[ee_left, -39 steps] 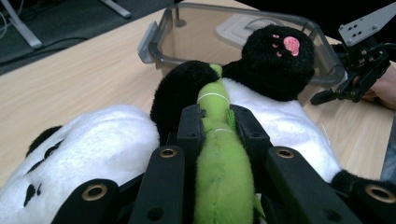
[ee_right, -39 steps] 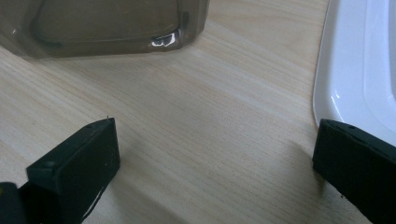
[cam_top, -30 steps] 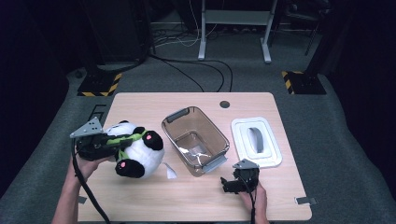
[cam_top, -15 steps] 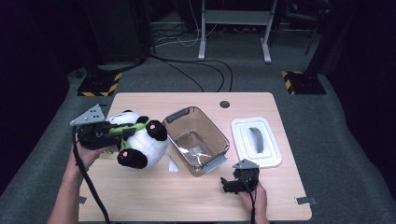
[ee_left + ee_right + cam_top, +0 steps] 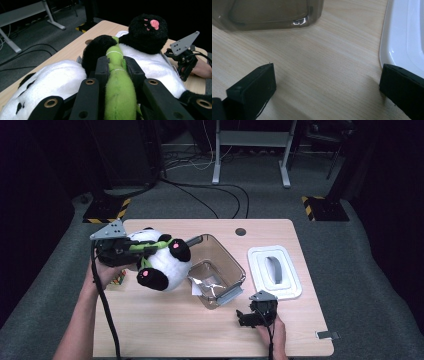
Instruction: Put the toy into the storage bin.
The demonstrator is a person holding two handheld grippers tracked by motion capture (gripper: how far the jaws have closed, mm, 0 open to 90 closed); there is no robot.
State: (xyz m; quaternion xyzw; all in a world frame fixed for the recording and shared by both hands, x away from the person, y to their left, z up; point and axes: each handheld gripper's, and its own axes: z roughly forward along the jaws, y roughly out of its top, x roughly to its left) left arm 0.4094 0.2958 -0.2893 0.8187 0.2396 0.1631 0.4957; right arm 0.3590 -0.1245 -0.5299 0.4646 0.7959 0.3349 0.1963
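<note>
A black-and-white panda plush (image 5: 162, 262) hangs tilted above the left part of the wooden table (image 5: 165, 330), right beside a clear plastic bin (image 5: 227, 262). My left gripper (image 5: 142, 247) is shut on the green plush strip (image 5: 117, 85) that runs along the panda's (image 5: 150, 62) body, with the jaws (image 5: 116, 62) pressed on both sides of it. My right gripper (image 5: 248, 318) rests low near the table's front edge. In the right gripper view its jaws (image 5: 327, 82) stand wide open over bare wood, between the bin (image 5: 269, 12) and a white lid (image 5: 402, 37).
The white lid (image 5: 274, 271) lies flat to the right of the bin. Crumpled foil and a paper slip (image 5: 210, 282) lie in the bin. A small coloured cube (image 5: 119, 279) sits on the table under the left hand. Cables and stands lie on the floor beyond the table.
The left gripper has lifted the panda and carried it to the right, up against the bin. The right gripper has stayed where it was.
</note>
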